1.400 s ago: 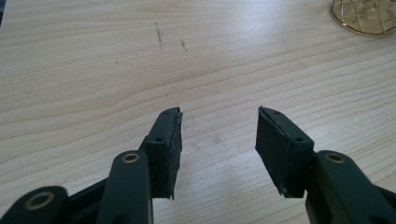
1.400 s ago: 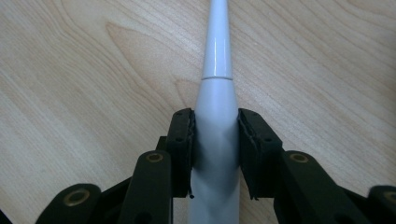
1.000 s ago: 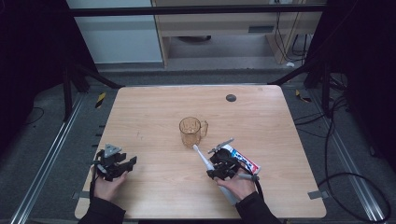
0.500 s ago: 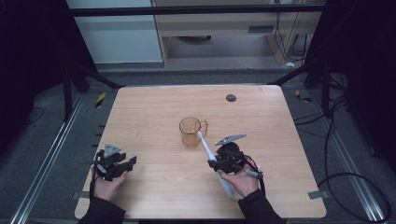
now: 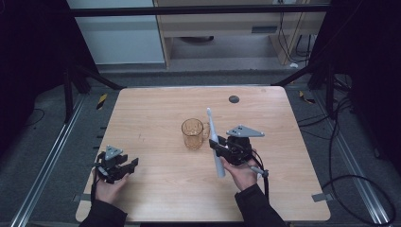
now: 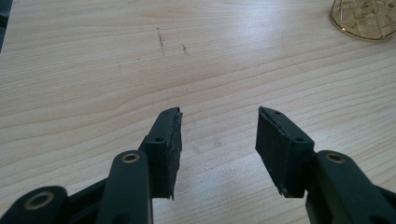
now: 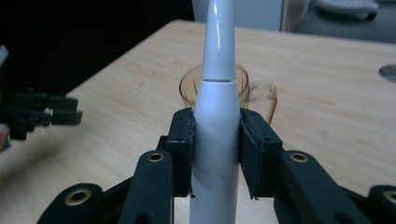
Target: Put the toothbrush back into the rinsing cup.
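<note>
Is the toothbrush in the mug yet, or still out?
Out. The right gripper clamps the toothbrush beside the mug, its head above the rim.

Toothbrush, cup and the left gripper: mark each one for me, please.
toothbrush [image 7: 215, 121], right gripper view, on its white body between the jaws.
cup [image 5: 191, 130], high view, on its amber glass wall.
left gripper [image 6: 218, 135], left gripper view, midway between its open fingertips.

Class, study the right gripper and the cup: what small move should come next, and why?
Probably carry the toothbrush leftward over the amber cup. The right gripper clamps it near upright, beside the cup's handle, not above its mouth.
</note>
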Available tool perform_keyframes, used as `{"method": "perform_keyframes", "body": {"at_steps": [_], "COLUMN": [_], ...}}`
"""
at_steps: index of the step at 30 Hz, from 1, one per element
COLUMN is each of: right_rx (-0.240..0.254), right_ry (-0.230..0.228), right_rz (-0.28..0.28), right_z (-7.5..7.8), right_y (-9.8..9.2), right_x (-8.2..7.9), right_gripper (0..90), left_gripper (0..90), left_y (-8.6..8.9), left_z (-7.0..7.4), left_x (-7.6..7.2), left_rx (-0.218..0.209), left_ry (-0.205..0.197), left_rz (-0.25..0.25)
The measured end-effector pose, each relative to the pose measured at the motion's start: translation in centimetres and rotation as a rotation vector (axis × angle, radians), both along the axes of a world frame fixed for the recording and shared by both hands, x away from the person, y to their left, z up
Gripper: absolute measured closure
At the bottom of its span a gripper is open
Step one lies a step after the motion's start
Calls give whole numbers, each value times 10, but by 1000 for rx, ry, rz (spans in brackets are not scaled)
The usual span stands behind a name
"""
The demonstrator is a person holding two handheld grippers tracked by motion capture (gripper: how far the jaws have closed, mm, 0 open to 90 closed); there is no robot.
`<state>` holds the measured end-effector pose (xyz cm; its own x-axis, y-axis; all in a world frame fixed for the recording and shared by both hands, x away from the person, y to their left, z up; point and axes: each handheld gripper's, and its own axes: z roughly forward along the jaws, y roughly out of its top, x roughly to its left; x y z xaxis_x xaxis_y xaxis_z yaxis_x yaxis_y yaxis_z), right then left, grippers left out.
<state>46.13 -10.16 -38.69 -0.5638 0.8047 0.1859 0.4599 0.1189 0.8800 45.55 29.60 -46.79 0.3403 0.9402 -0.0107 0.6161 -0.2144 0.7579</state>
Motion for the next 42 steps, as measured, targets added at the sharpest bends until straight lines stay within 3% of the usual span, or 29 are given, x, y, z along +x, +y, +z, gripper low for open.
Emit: {"method": "perform_keyframes", "body": {"at_steps": [2, 8, 19, 27, 42], "right_rx": [13, 105, 135, 119, 155], "right_ry": [-17, -127, -240, -281, -343], "right_rz": [-8, -60, -105, -136, -182], "right_z": [2, 17, 34, 36, 36], "right_y": [1, 5, 24, 30, 41], "right_x": [0, 6, 25, 39, 60], "right_gripper": [673, 673, 673, 673, 673], "left_gripper": [498, 499, 503, 504, 505], "left_y": [0, 0, 0, 0, 1], "left_z": [0, 0, 1, 1, 1], "left_x": [0, -1, -1, -1, 0], "left_rx": [0, 1, 4, 2, 8], "left_ry": [-2, -11, -17, -20, -23], "left_rz": [0, 1, -4, -3, 1]}}
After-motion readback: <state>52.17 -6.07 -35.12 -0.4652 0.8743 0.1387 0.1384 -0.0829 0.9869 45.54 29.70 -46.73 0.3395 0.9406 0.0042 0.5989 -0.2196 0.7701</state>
